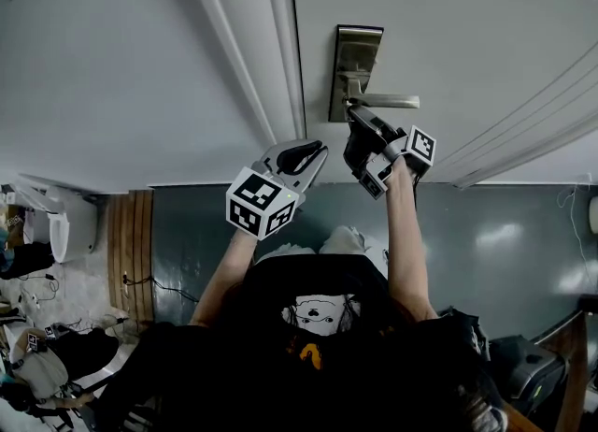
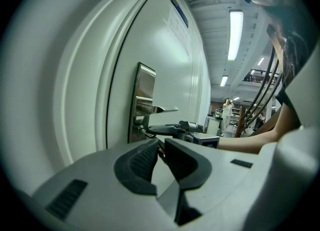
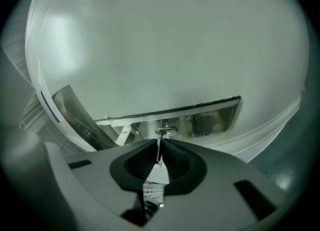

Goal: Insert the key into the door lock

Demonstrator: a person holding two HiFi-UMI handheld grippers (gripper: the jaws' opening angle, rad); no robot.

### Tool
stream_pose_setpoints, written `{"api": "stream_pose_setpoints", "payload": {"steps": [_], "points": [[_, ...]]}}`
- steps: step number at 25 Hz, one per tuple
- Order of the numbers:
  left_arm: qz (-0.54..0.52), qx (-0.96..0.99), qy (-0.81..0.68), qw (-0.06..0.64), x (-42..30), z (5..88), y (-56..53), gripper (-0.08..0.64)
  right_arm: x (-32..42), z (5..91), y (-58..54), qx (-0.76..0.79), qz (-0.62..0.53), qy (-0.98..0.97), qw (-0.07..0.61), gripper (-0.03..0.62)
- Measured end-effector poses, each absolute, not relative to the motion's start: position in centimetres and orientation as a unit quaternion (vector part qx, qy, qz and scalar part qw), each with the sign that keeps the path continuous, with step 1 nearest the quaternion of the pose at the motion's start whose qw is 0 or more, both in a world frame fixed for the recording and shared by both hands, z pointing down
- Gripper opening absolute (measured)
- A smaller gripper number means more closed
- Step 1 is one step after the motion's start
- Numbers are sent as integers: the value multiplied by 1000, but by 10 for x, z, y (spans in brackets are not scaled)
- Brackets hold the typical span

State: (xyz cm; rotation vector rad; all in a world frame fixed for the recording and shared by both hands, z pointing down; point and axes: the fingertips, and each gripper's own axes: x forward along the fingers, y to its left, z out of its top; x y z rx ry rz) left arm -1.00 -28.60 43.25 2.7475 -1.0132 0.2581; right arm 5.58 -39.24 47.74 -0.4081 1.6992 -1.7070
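Edgewise, thin metal key (image 3: 159, 147) (pinched), ribbed pads (image 3: 177, 164)

Left gripper (image 2: 159, 144), right gripper (image 3: 159, 150): fingers (image 3: 176, 164) together.

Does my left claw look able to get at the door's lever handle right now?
Probably yes. The left claw hangs shut and apart from the door, with open space up to the lever handle. The right claw, shut on the key at the lock under that handle, would crowd it.

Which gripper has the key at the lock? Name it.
The right gripper, jaws shut on the key, its tip at the lock cylinder. The left gripper hangs back, shut and empty.
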Motion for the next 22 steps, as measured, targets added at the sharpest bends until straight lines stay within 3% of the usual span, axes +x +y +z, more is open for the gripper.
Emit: {"api": "stream_pose_setpoints", "payload": {"steps": [22], "points": [[86,922,-351,139,-19,428,-279,46,62,472,-355,-243,-625,689,275,52]]}}
